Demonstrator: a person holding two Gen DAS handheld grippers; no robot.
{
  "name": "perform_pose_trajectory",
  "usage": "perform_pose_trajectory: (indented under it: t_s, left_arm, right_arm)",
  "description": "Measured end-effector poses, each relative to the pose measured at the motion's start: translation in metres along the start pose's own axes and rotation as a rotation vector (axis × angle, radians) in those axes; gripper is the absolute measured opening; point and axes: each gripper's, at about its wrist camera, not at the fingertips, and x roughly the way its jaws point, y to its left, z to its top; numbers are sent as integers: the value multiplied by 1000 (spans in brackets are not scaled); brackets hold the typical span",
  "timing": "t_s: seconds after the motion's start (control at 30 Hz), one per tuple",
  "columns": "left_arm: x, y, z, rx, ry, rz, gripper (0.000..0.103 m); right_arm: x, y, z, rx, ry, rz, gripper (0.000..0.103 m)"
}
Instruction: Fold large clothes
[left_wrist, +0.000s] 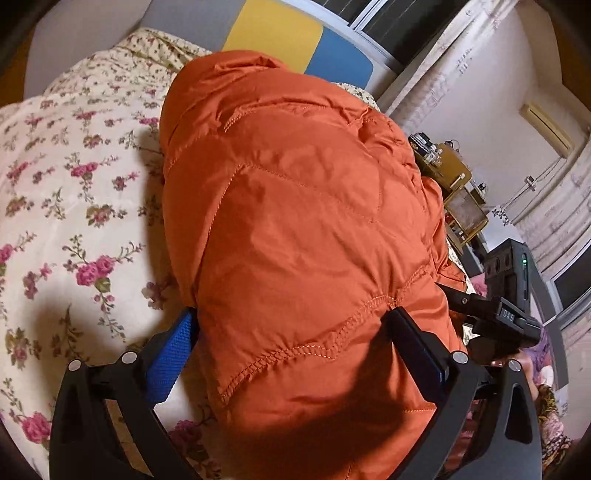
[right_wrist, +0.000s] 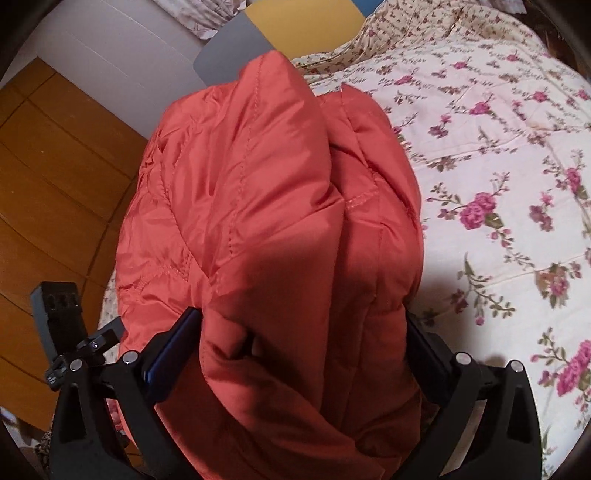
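Left tool: the left tool (left_wrist: 291, 332), black with blue-padded fingers, is clenched around a thick bunch of the orange quilted puffer jacket (left_wrist: 295, 221), its jaws spread wide by the bulk.
Right tool: the right tool (right_wrist: 303, 343), same build, grips another bundle of the jacket (right_wrist: 266, 221), with padded folds filling the gap between its jaws.
Jacket position: held bunched in both tools above the bed; in the left view its far end seems to touch the bedspread, though contact is hard to confirm.
Step in hand: judging by the doubled layers, a fold is being carried over or the bundle repositioned, well into the task but not finished.
Next move: likely lowering the bundle flat onto the bed, aligning edges, then releasing both grips evenly so the padding does not spring open.
Jacket material: glossy, slippery shell, puffy filling, wavy stitched quilting lines, soft rounded creases.
Bed: a cream bedspread with pink floral print (right_wrist: 498, 166), lightly wrinkled.
Beyond: a headboard with yellow, blue and grey panels (left_wrist: 273, 29), wooden plank floor (right_wrist: 55, 166).
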Motion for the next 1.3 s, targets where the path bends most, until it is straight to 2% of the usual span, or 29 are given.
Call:
perform_pose_trajectory:
  t_s: [0.13, 0.3, 0.4, 0.57, 0.7, 0.8, 0.93, 1.03, 1.1, 1.17, 1.23, 1.3]
  left_arm:
    - [1, -1, -1, -3, 17, -14, 100]
    - [4, -17, -3, 44, 12, 34, 100]
    - [3, -31, -6, 77, -10, 66, 99]
    - [-8, -51, -7, 152, -56, 110, 86]
    - [-16, -72, -7, 242, -97, 138, 81]
    - [-21, -82, -6, 281, -124, 143, 78]
    - [-29, -88, -2, 297, -166, 143, 73]
    - [-26, -84, -1, 308, -144, 153, 72]
    - [-25, -77, -2, 281, -130, 140, 72]
    - [-22, -67, -6, 256, -107, 131, 75]
    - [-20, -58, -10, 228, -86, 119, 78]
    - [-17, -52, -13, 206, -74, 103, 81]
  right_arm:
    - [8, -3, 2, 5, 1, 45, 101]
    - [18, -1, 7, 10, -1, 95, 101]
    - [19, 3, 6, 10, -30, 105, 96]
    - [11, 0, 1, 39, -107, 136, 84]
    - [6, -2, -2, 60, -152, 167, 77]
    - [-1, 6, -6, 48, -188, 202, 74]
    - [2, 15, -3, 15, -188, 188, 73]
    - [1, 11, -3, 45, -164, 158, 78]
    - [-2, 18, -2, 11, -147, 86, 89]
    - [3, 23, 1, -28, -90, 29, 97]
    - [11, 21, 5, -35, -47, 28, 101]
    - [24, 7, 6, 2, 14, 78, 101]
